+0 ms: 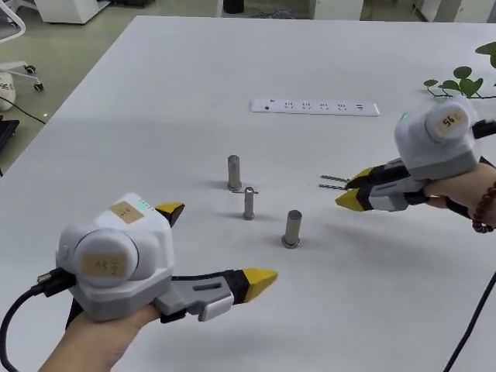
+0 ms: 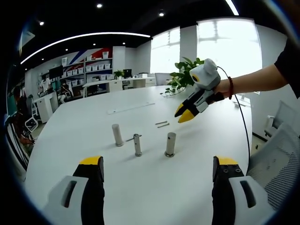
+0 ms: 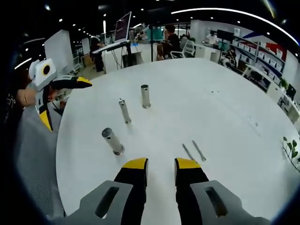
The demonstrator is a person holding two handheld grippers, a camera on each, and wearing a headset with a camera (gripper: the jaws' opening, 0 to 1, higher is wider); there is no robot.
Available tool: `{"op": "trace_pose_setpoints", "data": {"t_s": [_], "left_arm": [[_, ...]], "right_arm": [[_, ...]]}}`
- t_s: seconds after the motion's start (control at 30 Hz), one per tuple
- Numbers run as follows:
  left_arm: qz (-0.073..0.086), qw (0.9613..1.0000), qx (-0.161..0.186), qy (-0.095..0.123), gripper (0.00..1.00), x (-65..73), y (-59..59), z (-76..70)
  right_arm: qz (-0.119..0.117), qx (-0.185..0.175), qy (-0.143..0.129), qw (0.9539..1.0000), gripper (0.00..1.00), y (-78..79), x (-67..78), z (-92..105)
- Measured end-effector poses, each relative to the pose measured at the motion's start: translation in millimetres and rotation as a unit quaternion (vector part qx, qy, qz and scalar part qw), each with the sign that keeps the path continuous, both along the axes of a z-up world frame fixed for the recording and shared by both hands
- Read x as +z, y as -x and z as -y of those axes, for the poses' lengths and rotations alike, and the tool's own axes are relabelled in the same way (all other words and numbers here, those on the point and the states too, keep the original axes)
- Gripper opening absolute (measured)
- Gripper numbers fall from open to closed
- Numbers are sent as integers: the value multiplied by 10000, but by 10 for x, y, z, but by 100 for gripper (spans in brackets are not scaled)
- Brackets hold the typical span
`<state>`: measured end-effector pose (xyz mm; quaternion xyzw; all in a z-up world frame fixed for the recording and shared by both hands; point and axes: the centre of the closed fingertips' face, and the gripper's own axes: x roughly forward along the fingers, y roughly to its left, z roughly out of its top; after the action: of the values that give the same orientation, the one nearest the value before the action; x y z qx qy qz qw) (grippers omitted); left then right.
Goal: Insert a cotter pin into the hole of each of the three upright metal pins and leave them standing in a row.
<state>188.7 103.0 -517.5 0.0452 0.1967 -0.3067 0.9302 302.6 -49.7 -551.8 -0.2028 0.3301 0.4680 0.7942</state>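
Two loose cotter pins (image 1: 333, 182) flat on table (image 1: 194, 93) just beyond right gripper (image 1: 349, 191), its jaws narrow, empty, three upright pins (image 1: 249, 203) between grippers, left gripper (image 1: 218, 244) wide, empty

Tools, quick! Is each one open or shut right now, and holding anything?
Left tool: wide open, holding nothing.
Right tool: slightly open, empty; two cotter pins lie just ahead of it.

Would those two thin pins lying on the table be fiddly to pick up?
Probably. The cotter pins look thin and lie flat on the smooth table, so they would likely slide or roll when nudged. Being slim metal, they're probably light and stiff.
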Motion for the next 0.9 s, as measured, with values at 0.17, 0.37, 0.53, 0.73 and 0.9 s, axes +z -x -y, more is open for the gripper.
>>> {"op": "trace_pose_setpoints", "data": {"t_s": [0.17, 0.37, 0.53, 0.73, 0.9], "left_arm": [[-12, 10000, 31, -9, 99, -17, -15, -6], [3, 10000, 1, -4, 99, -36, -27, 6], [57, 10000, -21, 7, 99, -52, -35, 28], [-16, 9999, -95, 32, 99, -85, -30, 43], [-68, 9999, -76, 74, 99, -98, -43, 28]], "right_arm": [[-78, -99, 196, 9997, 17, -168, -92, 80], [-164, -85, 382, 9991, 15, -389, -284, 101], [-238, -42, 624, 9978, 14, -514, -433, 153], [-381, 88, 775, 9962, 14, -591, -520, 144], [-477, 165, 956, 9941, 13, -649, -594, 158]]}}
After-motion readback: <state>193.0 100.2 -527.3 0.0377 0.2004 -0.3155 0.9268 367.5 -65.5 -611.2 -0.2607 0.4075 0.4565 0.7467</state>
